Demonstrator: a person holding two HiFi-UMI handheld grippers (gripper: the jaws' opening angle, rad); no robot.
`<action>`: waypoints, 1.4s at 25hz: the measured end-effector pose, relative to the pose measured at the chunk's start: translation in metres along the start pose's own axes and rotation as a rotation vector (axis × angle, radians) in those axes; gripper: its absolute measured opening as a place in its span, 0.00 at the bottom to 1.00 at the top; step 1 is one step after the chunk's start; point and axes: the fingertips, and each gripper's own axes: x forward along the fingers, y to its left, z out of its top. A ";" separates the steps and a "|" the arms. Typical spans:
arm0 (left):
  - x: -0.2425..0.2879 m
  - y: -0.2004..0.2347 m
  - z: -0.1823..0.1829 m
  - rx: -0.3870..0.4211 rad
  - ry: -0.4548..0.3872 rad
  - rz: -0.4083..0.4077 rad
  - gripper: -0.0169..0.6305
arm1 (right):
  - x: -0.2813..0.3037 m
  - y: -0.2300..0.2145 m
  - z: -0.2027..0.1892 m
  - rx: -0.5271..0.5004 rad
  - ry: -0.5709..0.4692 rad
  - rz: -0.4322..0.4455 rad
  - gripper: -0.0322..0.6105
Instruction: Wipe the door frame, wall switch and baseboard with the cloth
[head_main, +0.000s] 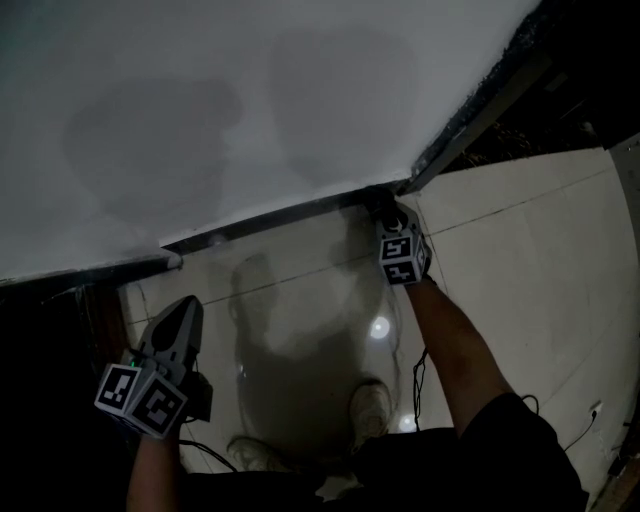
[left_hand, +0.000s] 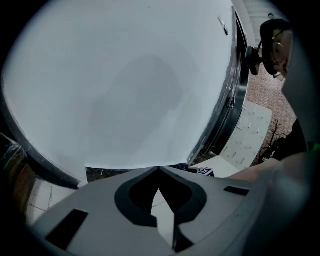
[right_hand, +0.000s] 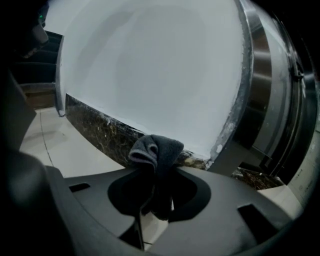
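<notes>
A dark grey cloth (right_hand: 156, 148) sticks up bunched from my right gripper (right_hand: 158, 171), which is shut on it. In the head view the right gripper (head_main: 388, 208) points at the dark marble baseboard (head_main: 290, 213), close to its right end beside the metal door frame (head_main: 478, 110). The cloth hangs just in front of the baseboard (right_hand: 102, 134); whether they touch I cannot tell. My left gripper (head_main: 189, 305) is held back over the floor at the lower left, its jaws closed tip to tip with nothing between them (left_hand: 159, 168). No wall switch shows clearly.
The white wall (head_main: 230, 110) fills the upper part of the head view. Glossy pale floor tiles (head_main: 520, 230) lie below, with the person's shoes (head_main: 369, 407) and a cable (head_main: 418, 375) on them. A dark opening (head_main: 50, 340) lies at the left.
</notes>
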 end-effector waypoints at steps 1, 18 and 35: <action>0.002 0.000 -0.002 0.011 0.008 -0.002 0.01 | 0.001 -0.006 -0.006 0.010 0.006 -0.010 0.19; 0.001 0.020 0.008 0.042 -0.056 0.009 0.01 | -0.018 -0.026 -0.010 0.090 0.091 -0.063 0.19; -0.260 -0.159 0.385 0.171 -0.121 0.196 0.01 | -0.413 -0.163 0.433 0.205 -0.120 0.167 0.18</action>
